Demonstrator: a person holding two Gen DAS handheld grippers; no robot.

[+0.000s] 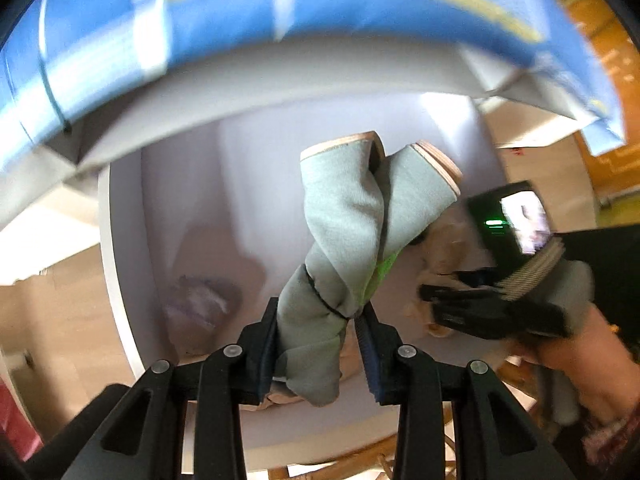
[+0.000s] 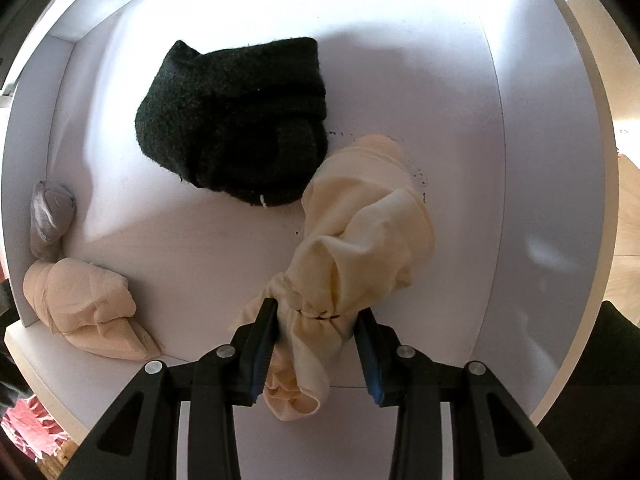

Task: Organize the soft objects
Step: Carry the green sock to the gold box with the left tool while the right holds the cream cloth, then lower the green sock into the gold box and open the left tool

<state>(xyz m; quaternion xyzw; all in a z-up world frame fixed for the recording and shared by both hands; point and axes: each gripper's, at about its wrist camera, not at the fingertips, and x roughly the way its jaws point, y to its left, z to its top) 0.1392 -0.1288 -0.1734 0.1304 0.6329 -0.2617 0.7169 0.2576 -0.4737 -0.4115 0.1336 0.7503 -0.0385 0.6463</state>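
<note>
My left gripper (image 1: 318, 322) is shut on a pale green pair of socks (image 1: 344, 232) with tan cuffs, which hangs in the air above a white drawer (image 1: 120, 248). The right gripper and the hand that holds it (image 1: 500, 304) show at the right of the left wrist view. In the right wrist view my right gripper (image 2: 316, 318) is shut on a cream pair of socks (image 2: 360, 240) whose far end rests on the drawer floor (image 2: 200, 248). A black knitted bundle (image 2: 236, 120) lies beyond it. A beige bundle (image 2: 88, 308) and a grey bundle (image 2: 52, 216) sit at the left wall.
A blue bag with yellow stripes (image 1: 280, 4) stands behind the drawer in the left wrist view, blurred. The drawer's white right wall (image 2: 560, 200) curves along the right side, with wooden floor (image 2: 628, 220) outside it. Something pink (image 2: 28, 428) lies below the drawer's left corner.
</note>
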